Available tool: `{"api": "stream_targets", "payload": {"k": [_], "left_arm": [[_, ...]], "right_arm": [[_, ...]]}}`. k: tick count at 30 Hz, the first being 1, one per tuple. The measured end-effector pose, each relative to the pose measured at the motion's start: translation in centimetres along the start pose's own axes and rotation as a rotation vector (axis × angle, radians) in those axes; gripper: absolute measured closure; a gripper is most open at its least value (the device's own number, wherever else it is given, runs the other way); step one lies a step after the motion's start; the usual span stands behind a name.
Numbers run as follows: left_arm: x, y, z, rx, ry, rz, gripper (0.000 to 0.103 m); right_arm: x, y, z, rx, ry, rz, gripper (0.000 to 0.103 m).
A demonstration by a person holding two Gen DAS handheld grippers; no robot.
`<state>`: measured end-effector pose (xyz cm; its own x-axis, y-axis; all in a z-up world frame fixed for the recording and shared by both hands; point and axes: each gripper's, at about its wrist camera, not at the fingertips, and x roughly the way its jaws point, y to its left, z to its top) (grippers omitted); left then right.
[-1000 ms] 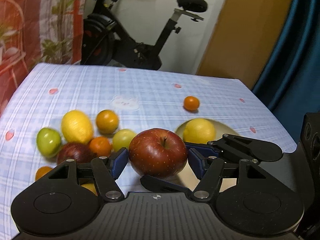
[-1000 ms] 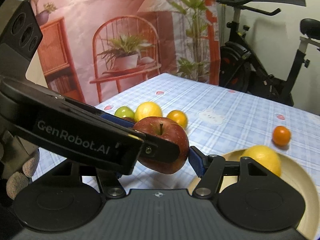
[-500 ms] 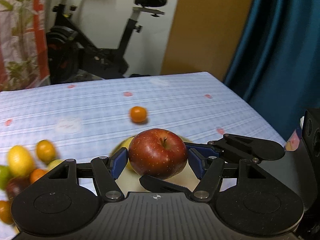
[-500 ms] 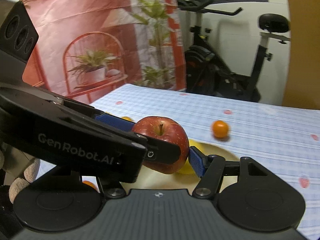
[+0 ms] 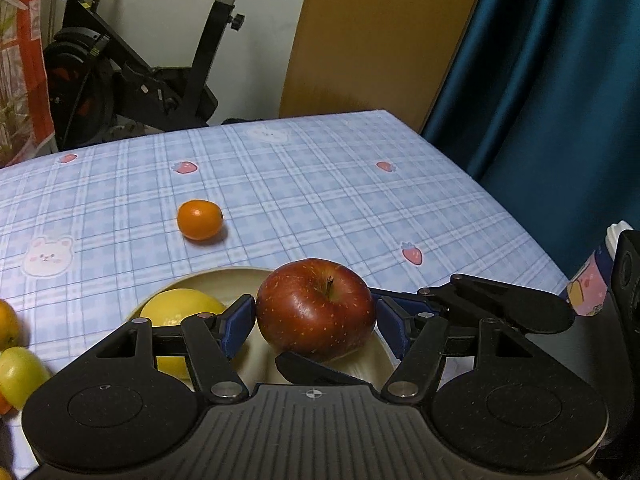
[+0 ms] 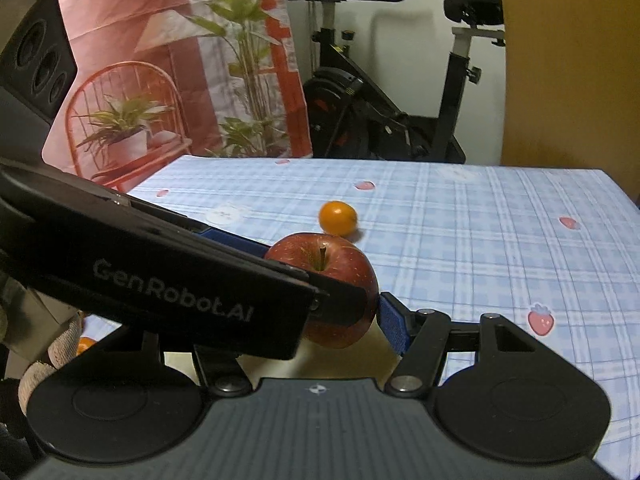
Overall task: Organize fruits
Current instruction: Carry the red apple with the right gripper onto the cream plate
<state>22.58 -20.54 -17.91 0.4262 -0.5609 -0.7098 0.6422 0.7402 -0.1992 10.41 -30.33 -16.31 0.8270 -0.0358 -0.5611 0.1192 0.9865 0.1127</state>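
A red apple sits between the blue pads of my left gripper, which is shut on it, over a cream plate. A yellow lemon lies on the plate to the apple's left. My right gripper also reaches around the same apple. Its right blue pad is by the apple's side; its left pad is hidden behind the left gripper's body. Whether the right gripper grips is unclear.
A small orange lies alone on the blue checked tablecloth beyond the plate. More fruit, an orange and a green fruit, lies at the left edge. An exercise bike stands behind the table. The table's right edge borders a blue curtain.
Both grippers have swung right with the apple, away from the fruit pile, and come down over the plate. The lemon now shows left of the apple.
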Motion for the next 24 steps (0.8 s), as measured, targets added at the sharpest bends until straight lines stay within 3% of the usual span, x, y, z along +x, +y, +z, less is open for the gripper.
{"api": "stream_targets", "payload": {"k": [24], "left_arm": [[0.9,0.6,0.3,0.041,0.02,0.061,0.034]], "right_arm": [[2.6,0.0,-0.6,-0.036,0.023,0.002,0.038]]}}
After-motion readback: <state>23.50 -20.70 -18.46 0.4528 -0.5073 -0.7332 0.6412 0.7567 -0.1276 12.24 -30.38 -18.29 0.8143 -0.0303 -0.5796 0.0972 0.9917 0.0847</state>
